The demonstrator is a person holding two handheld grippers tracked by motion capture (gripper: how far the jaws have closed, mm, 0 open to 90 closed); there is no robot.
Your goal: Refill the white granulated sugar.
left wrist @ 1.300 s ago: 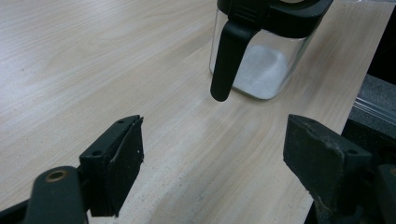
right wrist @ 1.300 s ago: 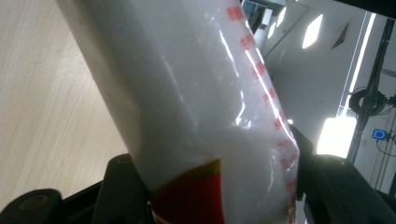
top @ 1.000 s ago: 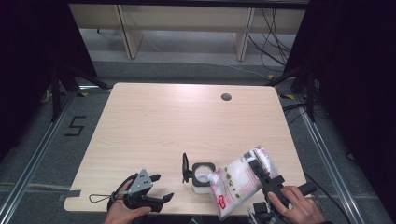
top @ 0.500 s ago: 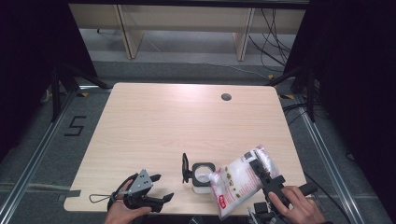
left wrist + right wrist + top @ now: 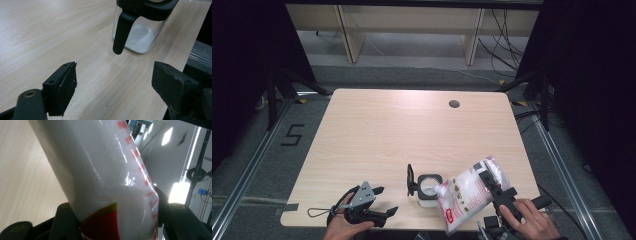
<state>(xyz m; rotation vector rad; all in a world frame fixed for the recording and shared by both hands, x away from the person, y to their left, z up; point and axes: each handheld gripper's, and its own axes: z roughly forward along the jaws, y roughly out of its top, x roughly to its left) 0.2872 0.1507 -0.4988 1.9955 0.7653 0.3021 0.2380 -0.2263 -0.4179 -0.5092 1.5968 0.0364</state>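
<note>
Right gripper (image 5: 497,187) pinches a clear plastic bag of white grains with red print (image 5: 467,192), both black jaws pressed into its sides in the right gripper view (image 5: 105,195). Bag is tilted, its open corner just over the mouth of a square clear glass jar with a black rim and black flip lid (image 5: 428,187), which sits just left of that gripper near the front edge of the pale wooden table (image 5: 412,130). Jar lid stands open on the side away from the bag. White grains cover the jar's bottom (image 5: 140,35).

Left gripper (image 5: 384,202) lies low on the table, well left of the jar, jaws spread wide with nothing between them. Jar stands ahead of its jaws, apart from them, lid hanging down toward them. Person's hands grip both tools at the table's near edge.
</note>
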